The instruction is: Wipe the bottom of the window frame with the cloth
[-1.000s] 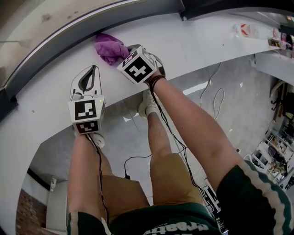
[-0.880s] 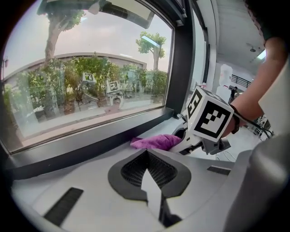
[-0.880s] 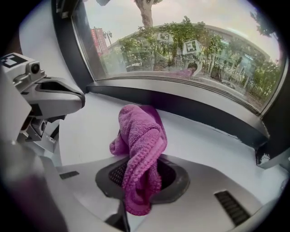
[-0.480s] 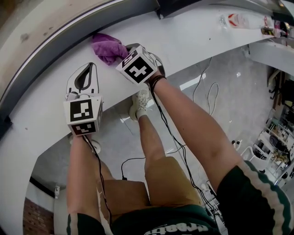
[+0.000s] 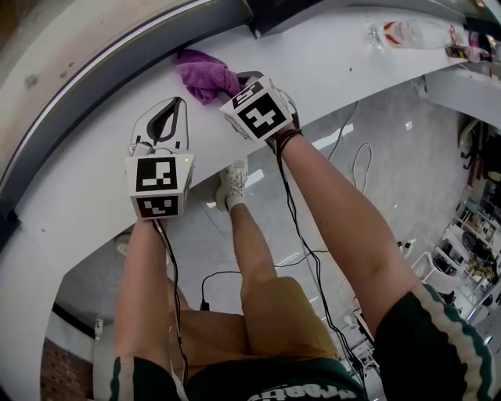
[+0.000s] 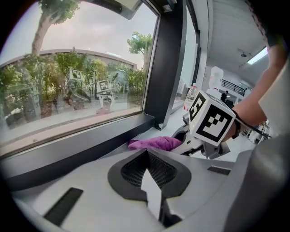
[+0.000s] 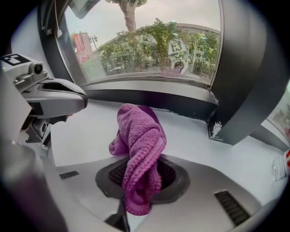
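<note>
A purple cloth point(image 5: 205, 74) lies bunched on the white sill point(image 5: 86, 180), up against the dark bottom rail of the window frame point(image 5: 117, 63). My right gripper point(image 5: 237, 84) is shut on the cloth point(image 7: 138, 154), which hangs out of its jaws onto the sill. The cloth's far end touches the rail point(image 7: 149, 97). My left gripper point(image 5: 163, 117) is to the left of the cloth, shut with nothing in it, low over the sill. In the left gripper view, its tips point(image 6: 147, 152) meet and point at the rail point(image 6: 90, 145), with the cloth point(image 6: 154, 143) just beyond.
The frame's dark upright post point(image 5: 270, 12) rises just right of the cloth point(image 7: 244, 90). A plastic bottle point(image 5: 411, 33) lies farther right on the sill. Below the sill's edge are the person's legs, a shoe point(image 5: 231, 184) and cables point(image 5: 356, 168) on the floor.
Both grippers have slid to the right along the sill. The cloth has moved with the right gripper and is now much nearer the upright post.
</note>
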